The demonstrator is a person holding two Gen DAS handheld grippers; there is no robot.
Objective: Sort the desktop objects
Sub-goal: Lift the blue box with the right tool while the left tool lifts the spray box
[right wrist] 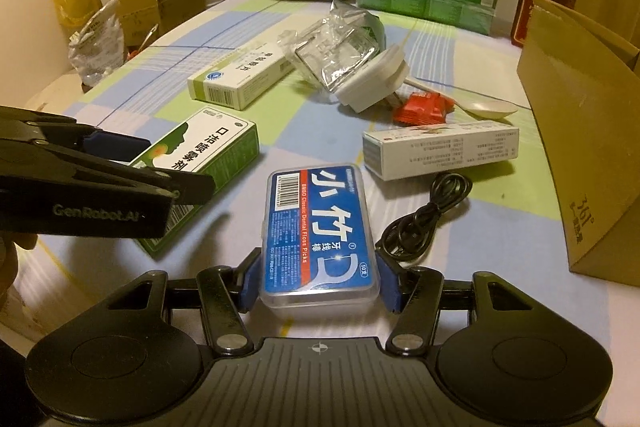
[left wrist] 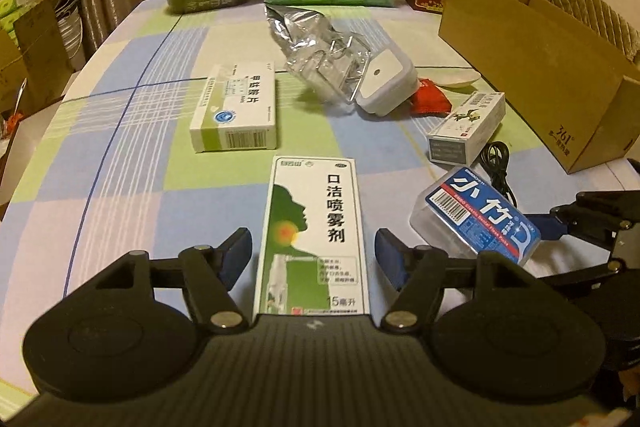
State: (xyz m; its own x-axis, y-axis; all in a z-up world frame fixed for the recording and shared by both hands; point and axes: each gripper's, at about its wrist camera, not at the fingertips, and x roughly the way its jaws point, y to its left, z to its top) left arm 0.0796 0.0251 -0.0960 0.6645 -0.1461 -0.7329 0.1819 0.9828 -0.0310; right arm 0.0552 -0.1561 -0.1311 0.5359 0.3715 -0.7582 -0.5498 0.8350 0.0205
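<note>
My left gripper (left wrist: 314, 253) is open, its fingers on either side of the green and white mouth spray box (left wrist: 314, 235), which lies flat on the checked tablecloth. Gaps show between the pads and the box. My right gripper (right wrist: 319, 281) straddles the clear dental floss pick box with the blue label (right wrist: 319, 231); its blue pads sit close against the box sides, and I cannot tell whether they press on it. The floss box also shows in the left wrist view (left wrist: 476, 217), and the spray box in the right wrist view (right wrist: 200, 167), with the left gripper over it.
A green and white medicine box (left wrist: 236, 109), a white ointment box (left wrist: 466, 127), a black coiled cable (right wrist: 426, 217), a red sachet (right wrist: 424, 109), a white spoon (right wrist: 486, 109), a white adapter with crumpled clear packaging (right wrist: 360, 67). An open cardboard box (left wrist: 540, 67) stands at the right. Stacked cartons stand at the back.
</note>
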